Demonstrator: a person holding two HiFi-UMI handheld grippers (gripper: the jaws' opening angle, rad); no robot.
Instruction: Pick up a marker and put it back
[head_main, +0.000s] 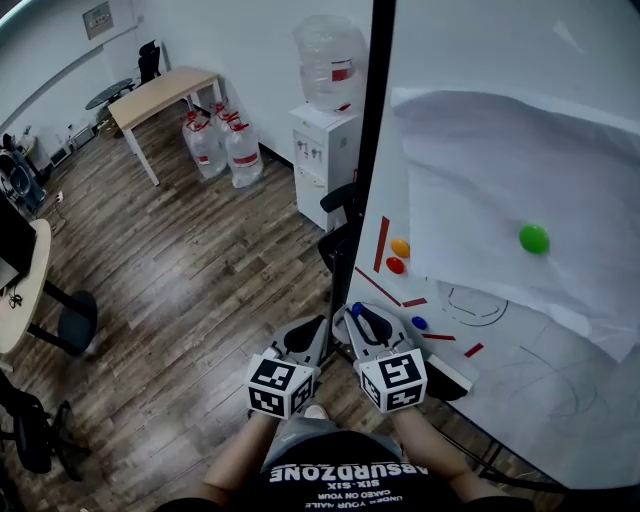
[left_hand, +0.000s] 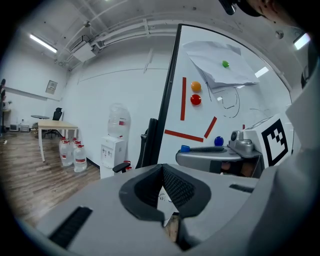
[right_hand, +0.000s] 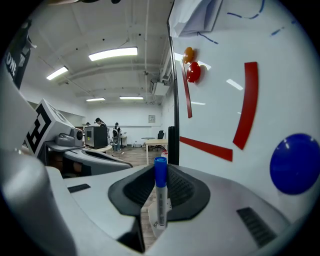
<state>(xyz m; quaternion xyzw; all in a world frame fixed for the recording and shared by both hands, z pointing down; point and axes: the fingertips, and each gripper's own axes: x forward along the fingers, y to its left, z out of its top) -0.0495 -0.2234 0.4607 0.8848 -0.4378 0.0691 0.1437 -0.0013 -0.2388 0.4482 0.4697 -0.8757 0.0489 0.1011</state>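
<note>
Board edge: the whiteboard (head_main: 480, 400) ends at its left in a black upright frame (head_main: 369, 150). A black chair (head_main: 338, 200) and a water dispenser (head_main: 322, 160) stand just beside that frame.
Open room: the wood floor (head_main: 200, 270) is wide and bare to the person's left, up to a wooden table (head_main: 160, 92) near the far wall. A curved desk (head_main: 25, 290) and an office chair (head_main: 35, 440) stand along the left edge.
Right gripper (right_hand: 160, 186): clenched on a marker (right_hand: 160, 197), which stands upright between the pads with its blue cap on top. The gripper is close to the board's lower left part, near the blue magnet (right_hand: 295, 162).
Left gripper (left_hand: 163, 172): its pads are closed against each other at the tips and nothing is between them. It sits just beside the right gripper, on the floor side.
Surface: the board is white with thin pen lines. Loose sheets of paper (head_main: 500, 180) are pinned to it by a green magnet (head_main: 533, 238).
Room: white walls and ceiling strip lights, with people standing far off at the back.
Counts: two grippers and one marker. There are four round magnets: orange (head_main: 400, 247), red (head_main: 395, 265), blue and green. At least five red strips (head_main: 381, 243) show in the head view. One big bottle sits on the dispenser. A cluster of water jugs (head_main: 225, 145) stands on the floor, but their number cannot be told.
</note>
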